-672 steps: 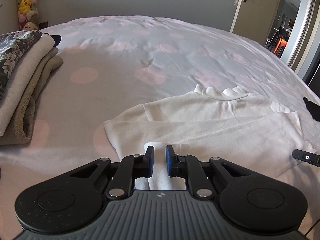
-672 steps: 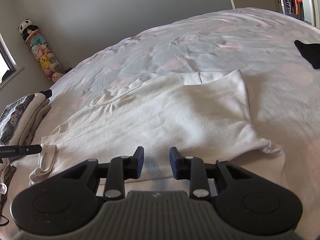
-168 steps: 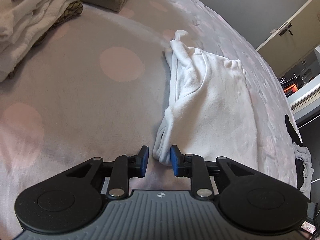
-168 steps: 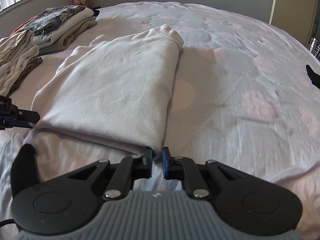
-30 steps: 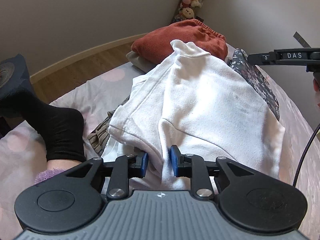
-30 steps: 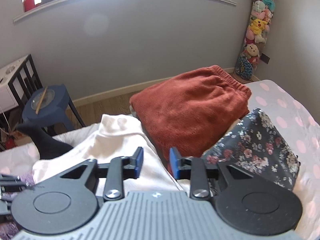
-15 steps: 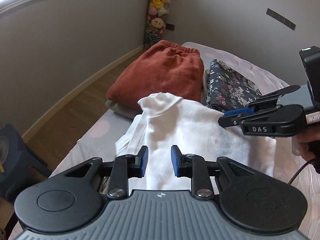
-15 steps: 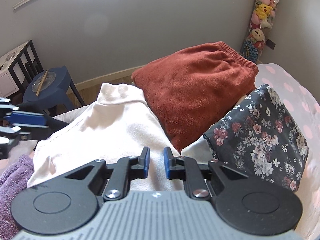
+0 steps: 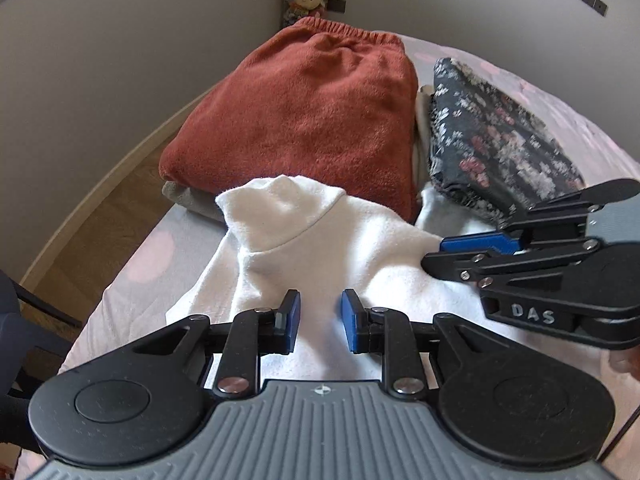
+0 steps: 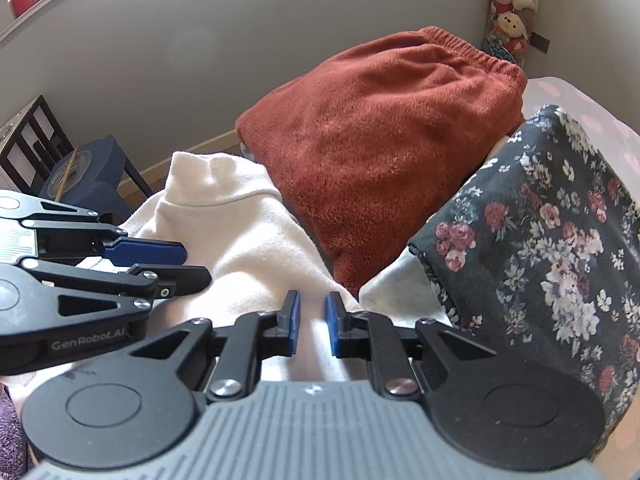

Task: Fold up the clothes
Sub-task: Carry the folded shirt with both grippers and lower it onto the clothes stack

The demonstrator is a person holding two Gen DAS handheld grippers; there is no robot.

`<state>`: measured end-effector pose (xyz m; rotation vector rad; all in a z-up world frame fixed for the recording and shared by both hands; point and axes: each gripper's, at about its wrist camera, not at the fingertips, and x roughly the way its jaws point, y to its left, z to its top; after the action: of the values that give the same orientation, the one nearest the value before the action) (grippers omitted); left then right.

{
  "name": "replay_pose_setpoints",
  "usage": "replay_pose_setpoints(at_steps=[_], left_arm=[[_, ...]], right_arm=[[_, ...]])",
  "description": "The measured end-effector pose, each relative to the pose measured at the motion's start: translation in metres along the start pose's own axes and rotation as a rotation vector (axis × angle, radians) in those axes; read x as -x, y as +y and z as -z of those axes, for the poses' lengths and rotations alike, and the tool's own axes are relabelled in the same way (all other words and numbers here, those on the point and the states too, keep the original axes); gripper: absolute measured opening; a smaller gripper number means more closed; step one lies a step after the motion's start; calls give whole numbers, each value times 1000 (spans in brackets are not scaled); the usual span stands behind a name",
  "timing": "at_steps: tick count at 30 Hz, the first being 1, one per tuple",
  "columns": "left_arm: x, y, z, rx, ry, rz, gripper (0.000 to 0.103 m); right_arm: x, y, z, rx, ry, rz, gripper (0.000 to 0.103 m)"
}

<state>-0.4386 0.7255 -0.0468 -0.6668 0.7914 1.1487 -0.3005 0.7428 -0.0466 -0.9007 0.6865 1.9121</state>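
Showing one white top (image 9: 320,248), two grippers (image 9: 319,316)

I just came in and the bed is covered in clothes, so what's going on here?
A person is folding laundry with a handheld gripper in each hand. The folded white top lies at the edge of the bed, in front of the rust-red fleece and beside the dark floral garment. The left gripper and right gripper both sit over the white top, jaws only slightly apart; whether they pinch the cloth I cannot tell.
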Motion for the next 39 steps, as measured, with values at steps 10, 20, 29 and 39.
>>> replay_pose_setpoints(at_steps=[10, 20, 29, 39], left_arm=[[71, -23, 12, -57, -100, 0, 22], [81, -59, 62, -198, -22, -6, 22], [84, -54, 71, -145, -25, -10, 23], [147, -78, 100, -126, -89, 8, 45]], right_arm=[[47, -9, 9, -33, -78, -45, 19], [67, -23, 51, -49, -36, -14, 16], [60, -24, 65, -115, -24, 6, 13], [138, 9, 98, -129, -111, -11, 46]])
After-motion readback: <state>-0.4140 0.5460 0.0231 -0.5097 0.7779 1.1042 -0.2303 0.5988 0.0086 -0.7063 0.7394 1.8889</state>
